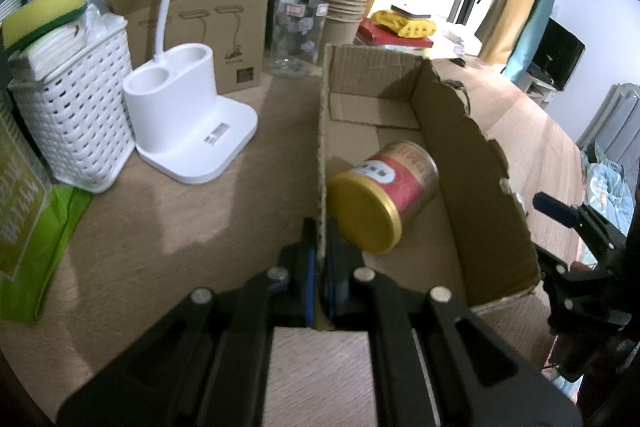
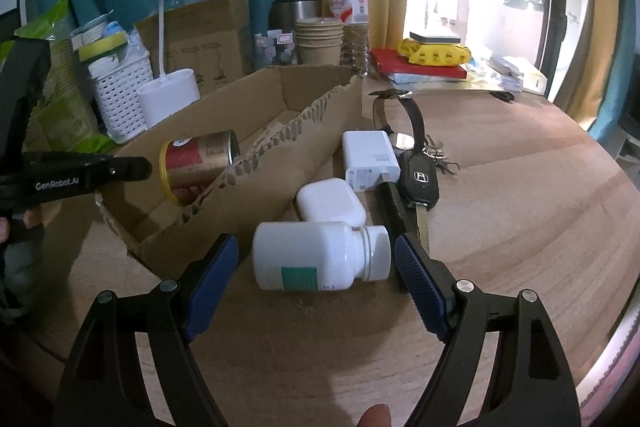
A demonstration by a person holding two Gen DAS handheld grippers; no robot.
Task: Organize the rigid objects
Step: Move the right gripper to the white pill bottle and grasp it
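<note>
An open cardboard box (image 1: 472,147) lies on the wooden table. A red can with a gold lid (image 1: 380,195) lies on its side inside it. My left gripper (image 1: 320,239) is shut on the box's left wall near its front corner. In the right wrist view the box (image 2: 280,163) and the can (image 2: 200,163) show at the left. My right gripper (image 2: 316,259) is open around a white pill bottle (image 2: 320,255) that lies on its side. Behind the bottle lie a white earbud case (image 2: 330,203), a white charger (image 2: 370,159), a car key (image 2: 420,179) and a watch (image 2: 400,123).
A white lamp base (image 1: 188,123), a white basket (image 1: 76,123) with a sponge, a brown carton, a glass jar, paper cups (image 1: 344,15) and a water bottle stand behind the box. A green pack (image 1: 32,235) lies at the left. Books (image 2: 416,67) lie at the back.
</note>
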